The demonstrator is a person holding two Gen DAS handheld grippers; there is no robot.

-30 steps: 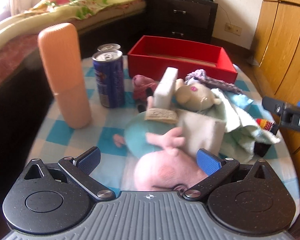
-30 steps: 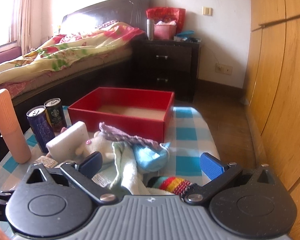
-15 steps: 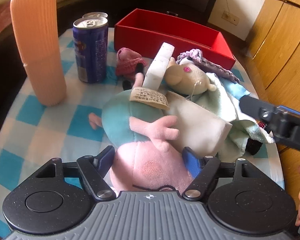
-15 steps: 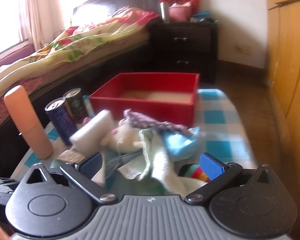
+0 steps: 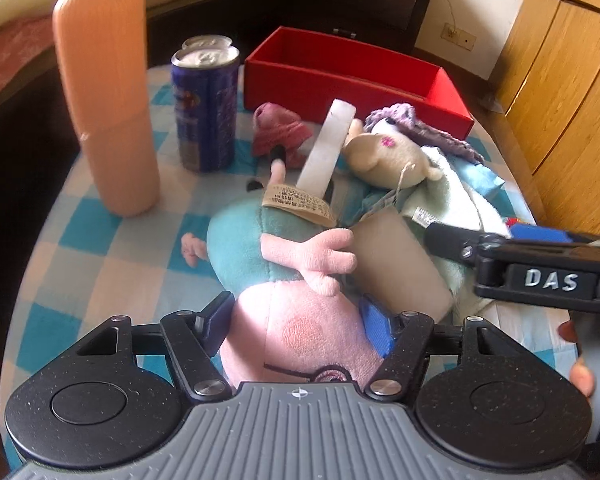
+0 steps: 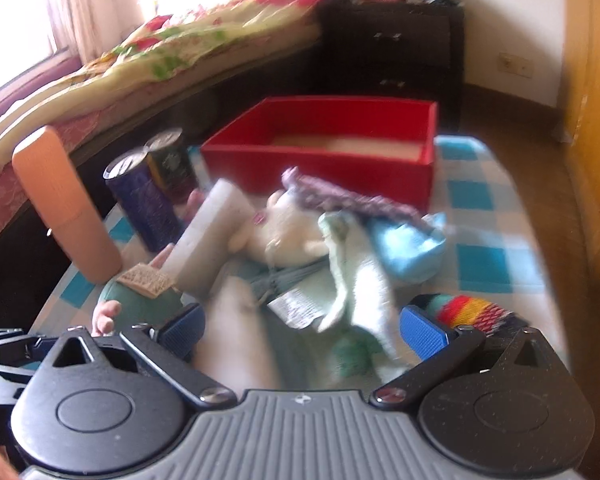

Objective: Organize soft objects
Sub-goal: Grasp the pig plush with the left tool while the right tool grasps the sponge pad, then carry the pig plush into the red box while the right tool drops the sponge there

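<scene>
Plush pig sits low in the frame centre, its pink head pinched between our left gripper pads. We lift it straight toward the red box at the top; our right gripper waits wide over the pale towel.

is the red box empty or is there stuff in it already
Empty as far as visible: the red box shows only its bare pale floor; all soft toys lie outside it.

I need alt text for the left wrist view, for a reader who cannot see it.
The left gripper grips the pink head of a pig plush lying on a checked cloth. Behind it lie more soft toys, two cans, an orange cylinder and a red box.
</scene>
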